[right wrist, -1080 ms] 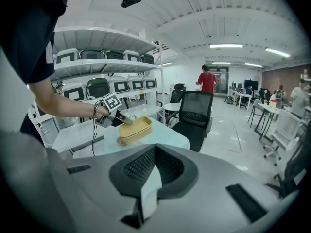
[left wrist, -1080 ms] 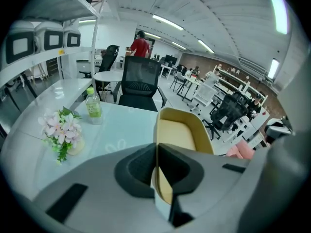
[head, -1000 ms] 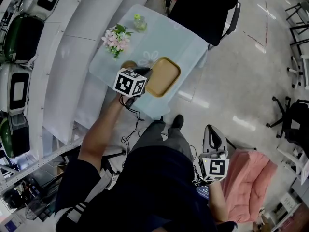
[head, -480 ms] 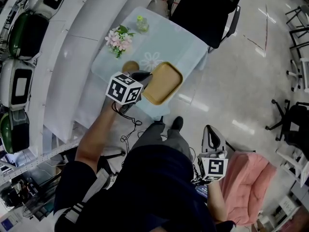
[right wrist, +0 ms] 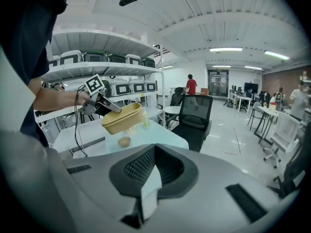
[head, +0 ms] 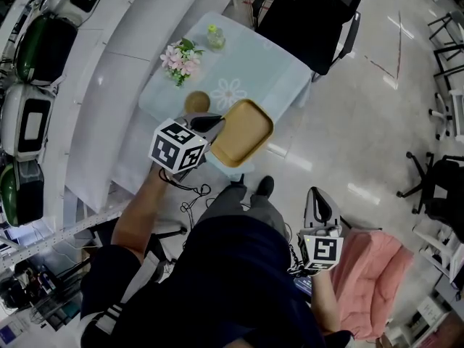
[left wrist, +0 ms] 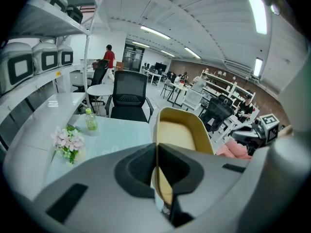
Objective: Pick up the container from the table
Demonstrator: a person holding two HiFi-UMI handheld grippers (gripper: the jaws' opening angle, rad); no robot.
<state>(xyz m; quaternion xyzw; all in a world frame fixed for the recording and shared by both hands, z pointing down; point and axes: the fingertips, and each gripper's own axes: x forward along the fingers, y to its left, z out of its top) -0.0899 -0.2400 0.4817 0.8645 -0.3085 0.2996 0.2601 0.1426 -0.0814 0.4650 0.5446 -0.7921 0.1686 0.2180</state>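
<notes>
The tan oblong container [head: 244, 130] hangs in the air over the near edge of the pale blue table [head: 261, 67]. My left gripper [head: 216, 126] is shut on its near rim. In the left gripper view the container [left wrist: 177, 132] stands up on edge between the closed jaws of the left gripper [left wrist: 156, 148]. The right gripper view shows the container [right wrist: 121, 118] held above the table [right wrist: 160, 136] by the left gripper [right wrist: 106, 106]. My right gripper [head: 317, 196] stays low at my right side, away from the table. Its jaws meet and hold nothing in the right gripper view [right wrist: 154, 150].
On the table are a small brown round dish [head: 196, 101], a bunch of pink flowers [head: 177, 58] and a green bottle [head: 213, 35]. A black office chair [head: 312, 9] stands behind the table. White shelves with appliances [head: 29, 56] run along the left. A pink cushion [head: 370, 274] lies at the right.
My left gripper has risen and drawn back toward me with the container in it, uncovering the brown dish. The right gripper has not moved.
</notes>
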